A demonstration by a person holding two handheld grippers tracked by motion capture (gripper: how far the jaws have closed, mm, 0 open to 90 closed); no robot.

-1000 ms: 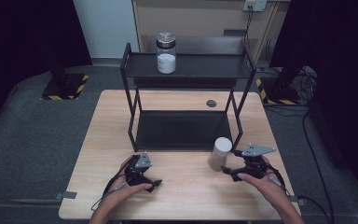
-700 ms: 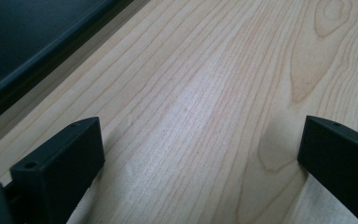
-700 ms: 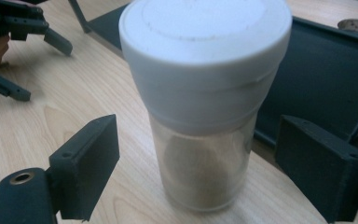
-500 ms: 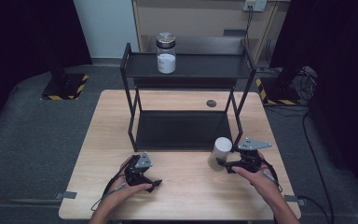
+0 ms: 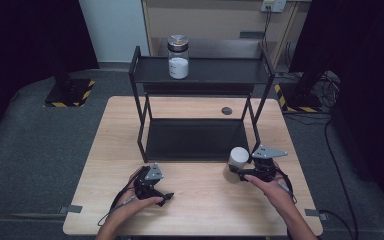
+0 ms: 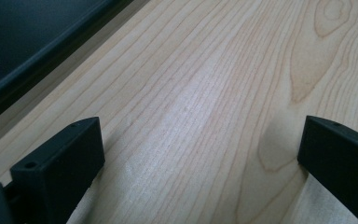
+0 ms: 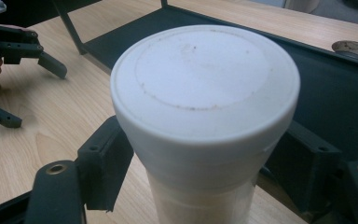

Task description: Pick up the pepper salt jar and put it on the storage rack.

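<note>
Lifted slightly, the white-lidded jar (image 7: 205, 121) sits pinched in the right tool (image 7: 200, 163); left tool (image 6: 200, 154) spread.

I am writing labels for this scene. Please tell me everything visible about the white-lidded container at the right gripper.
The container is a round, upright jar with a broad white lid, faintly scuffed, and a paler, translucent-looking body. It stands on the wooden table just before the black shelf. The right gripper has its jaws at either side under the lid.
</note>
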